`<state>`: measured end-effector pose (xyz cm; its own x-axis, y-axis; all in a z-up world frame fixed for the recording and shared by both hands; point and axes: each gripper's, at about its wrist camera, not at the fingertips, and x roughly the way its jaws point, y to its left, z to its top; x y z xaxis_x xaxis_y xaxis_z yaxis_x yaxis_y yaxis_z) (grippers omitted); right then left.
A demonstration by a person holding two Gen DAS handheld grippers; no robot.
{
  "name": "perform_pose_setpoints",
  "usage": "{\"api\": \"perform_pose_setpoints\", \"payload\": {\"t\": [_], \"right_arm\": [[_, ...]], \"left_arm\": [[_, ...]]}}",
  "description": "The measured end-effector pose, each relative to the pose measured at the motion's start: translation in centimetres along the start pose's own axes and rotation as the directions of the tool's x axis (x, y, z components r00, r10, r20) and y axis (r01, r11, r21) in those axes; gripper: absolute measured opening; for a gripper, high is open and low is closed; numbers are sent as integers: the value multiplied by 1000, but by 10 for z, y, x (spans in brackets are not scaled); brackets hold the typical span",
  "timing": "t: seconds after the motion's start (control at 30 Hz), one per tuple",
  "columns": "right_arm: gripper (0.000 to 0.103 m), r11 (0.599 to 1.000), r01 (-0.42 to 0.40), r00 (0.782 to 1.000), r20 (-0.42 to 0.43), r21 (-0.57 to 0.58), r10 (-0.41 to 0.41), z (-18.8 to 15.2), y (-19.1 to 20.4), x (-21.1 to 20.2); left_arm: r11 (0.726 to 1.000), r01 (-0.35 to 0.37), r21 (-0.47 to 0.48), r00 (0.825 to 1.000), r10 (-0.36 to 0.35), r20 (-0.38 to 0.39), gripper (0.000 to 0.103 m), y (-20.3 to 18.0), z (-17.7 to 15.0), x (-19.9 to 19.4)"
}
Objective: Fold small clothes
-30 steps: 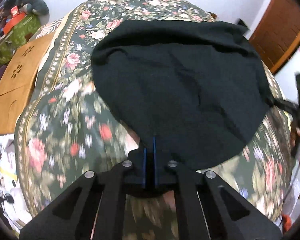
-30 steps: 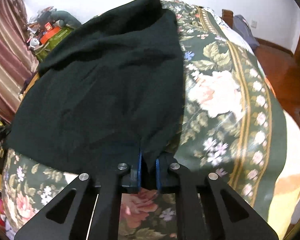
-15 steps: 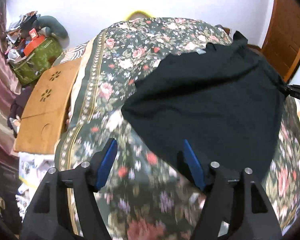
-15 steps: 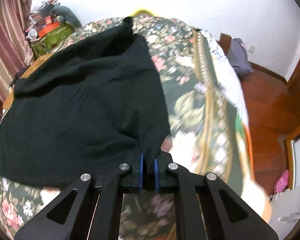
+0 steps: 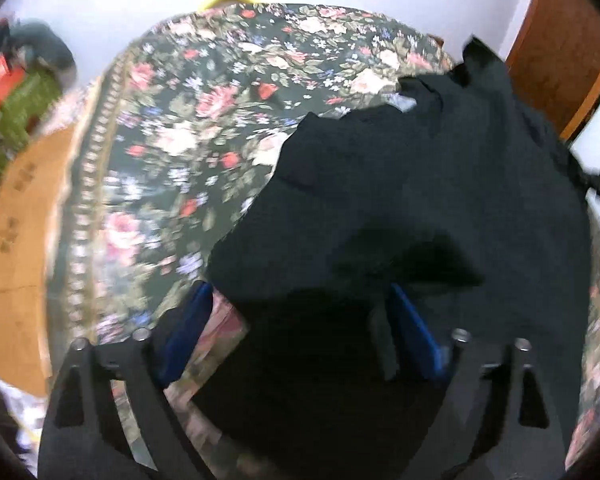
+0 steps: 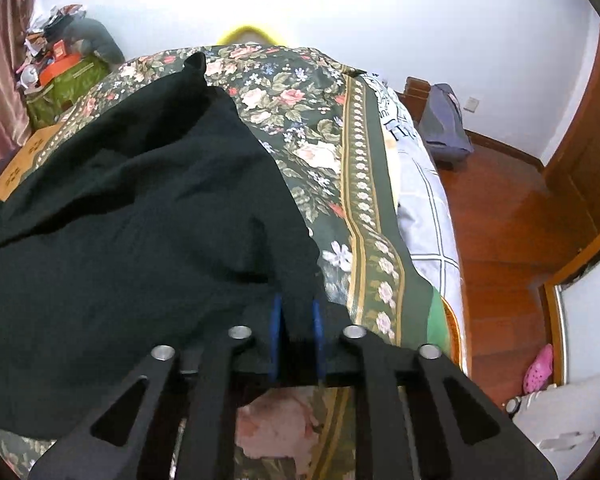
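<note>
Left gripper (image 5: pixel 300 320) spread wide, low over one black garment (image 5: pixel 420 208). Right gripper (image 6: pixel 296 320) pinches its edge. One floral bedspread (image 6: pixel 312 120) beneath both.

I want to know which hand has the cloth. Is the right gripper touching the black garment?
Touching. The right wrist view shows the right gripper with its blue pads closed on a corner of the black garment.

White walls (image 6: pixel 380 20); floral bedspread (image 6: pixel 300 92) covering bed; reddish wood floor (image 6: pixel 500 216); wooden door (image 6: pixel 588 152) right; pink curtain (image 6: pixel 0 80) left; clutter pile (image 6: pixel 60 60) in corner.
</note>
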<state>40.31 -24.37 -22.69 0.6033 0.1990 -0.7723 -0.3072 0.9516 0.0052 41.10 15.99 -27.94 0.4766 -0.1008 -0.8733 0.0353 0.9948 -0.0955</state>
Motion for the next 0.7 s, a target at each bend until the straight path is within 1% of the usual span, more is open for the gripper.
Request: {"api": "perform_pose_setpoints", "payload": {"t": [0.07,0.1,0.13,0.17,0.2,0.23,0.27,0.33,0.4,0.47,0.63,0.7], "right_arm": [[41,1000,-15,1000,-4,10,15,-1,-1,-5],[46,1000,-23,1000,-1,17,23,-1,-2,-8],[49,999,-28,1000,5,22,28,-3,-2,-11],[51,999,-31,999,7,25,31,-5,0,-15],[53,999,-35,999,3,28,35,-7,1,-19],[59,999,-41,999,-4,31,41,-8,3,-22],[64,998,-47,999,-4,32,47,-10,5,-26],[66,998,-60,998,5,23,59,-14,12,-35],[69,996,-86,996,-2,14,86,-19,21,-42],[72,994,-110,994,-16,5,110,-26,33,-49],[72,987,-158,986,-51,-19,157,-41,60,-54],[73,980,-196,978,-73,-11,195,-50,72,-56]], "left_arm": [[997,57,-57,998,-57,8,92,8,5,6],[992,83,-91,996,-82,23,86,12,7,8],[989,101,-111,995,-97,38,68,14,8,7],[983,128,-132,991,-122,52,57,16,8,5],[979,146,-141,989,-140,57,41,16,8,4],[977,157,-146,987,-149,66,29,15,8,2],[979,150,-141,987,-141,75,23,13,9,0],[988,101,-115,993,-92,80,13,5,8,-6],[993,62,-103,995,-54,79,10,-1,5,-12],[993,47,-107,997,-40,66,9,-2,-2,-17],[993,25,-116,1000,-24,12,8,-6,-42,-37],[992,32,-121,999,-34,-15,8,-10,-64,-47]]}}
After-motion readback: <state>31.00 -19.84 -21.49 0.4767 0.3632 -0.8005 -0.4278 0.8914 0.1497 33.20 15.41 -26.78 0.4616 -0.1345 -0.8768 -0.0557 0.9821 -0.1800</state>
